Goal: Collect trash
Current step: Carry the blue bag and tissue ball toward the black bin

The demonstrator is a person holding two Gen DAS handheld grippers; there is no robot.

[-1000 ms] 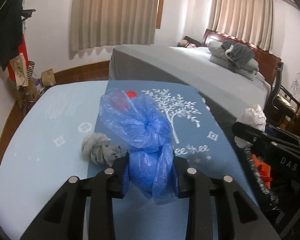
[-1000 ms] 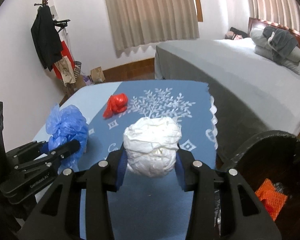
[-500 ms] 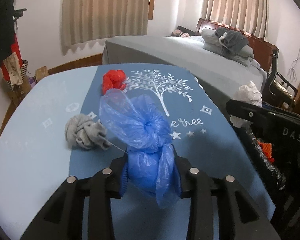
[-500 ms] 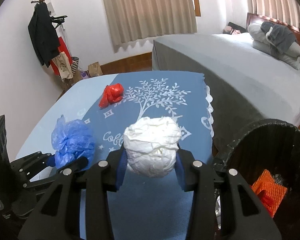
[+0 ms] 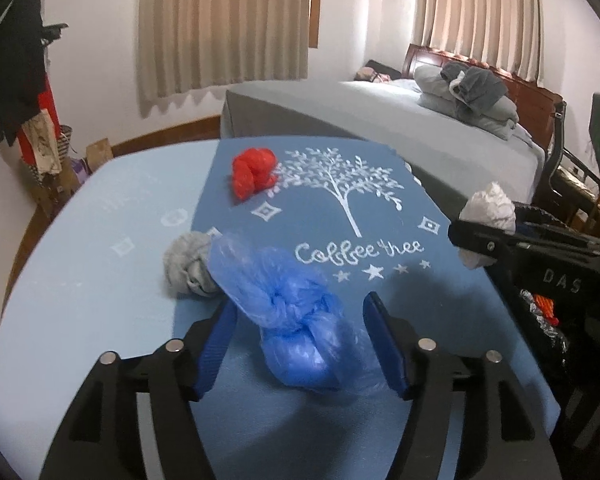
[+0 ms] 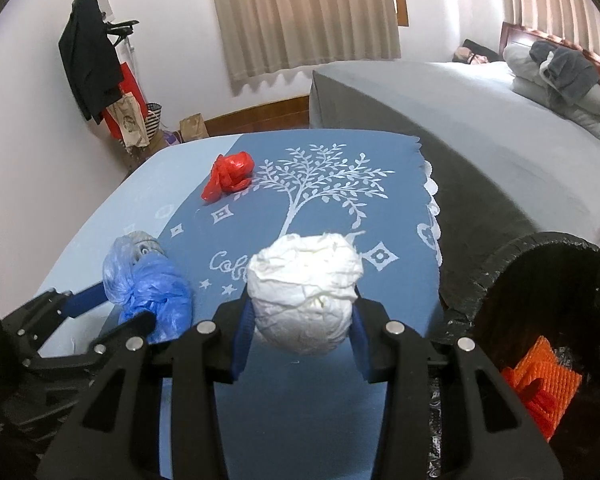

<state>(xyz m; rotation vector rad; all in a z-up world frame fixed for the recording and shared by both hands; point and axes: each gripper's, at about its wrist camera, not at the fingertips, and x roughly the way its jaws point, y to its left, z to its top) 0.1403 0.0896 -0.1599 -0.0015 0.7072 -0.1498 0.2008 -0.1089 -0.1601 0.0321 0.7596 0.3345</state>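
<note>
My left gripper is opening around the knotted blue plastic bag, light and slippery, on the worktop; its knot gives purchase. My right gripper squeezes the soft white paper wad beside the black bin.

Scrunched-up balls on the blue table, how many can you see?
3: a blue plastic one between the left jaws, a grey one right behind it, a red one at the far end.

The blue bag partly hides the grey wad.
</note>
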